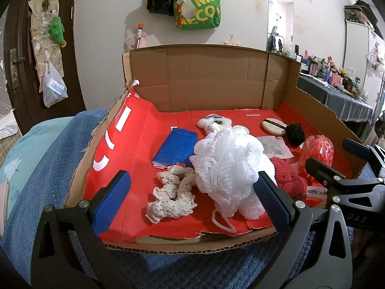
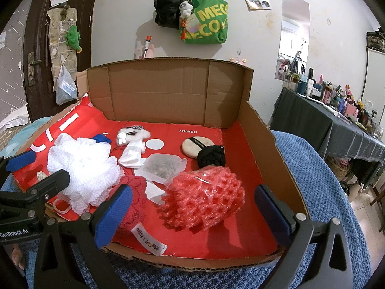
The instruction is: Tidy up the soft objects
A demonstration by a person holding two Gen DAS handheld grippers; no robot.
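2 grippers, left (image 1: 192, 192) and right (image 2: 192, 207), hover with jaws spread wide and empty at the open front of a cardboard tray (image 1: 216, 79), likely lining up on its jumbled soft items (white mesh pouf (image 1: 228, 168), red foam netting (image 2: 207, 197)).

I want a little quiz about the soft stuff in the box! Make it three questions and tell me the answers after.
1. True or false: the left gripper is squeezing the white bath pouf.
2. Which thing lies right next to the round beige powder puff? A) the black yarn ball B) the blue folded cloth C) the cream crochet piece
3. Fill in: the pink mesh bundle sits in front of the ____ gripper.

Key
1. False: its jaws are wide open, holding nothing.
2. A: the yarn ball overlaps the puff's edge.
3. Right, whose jaws are open too.
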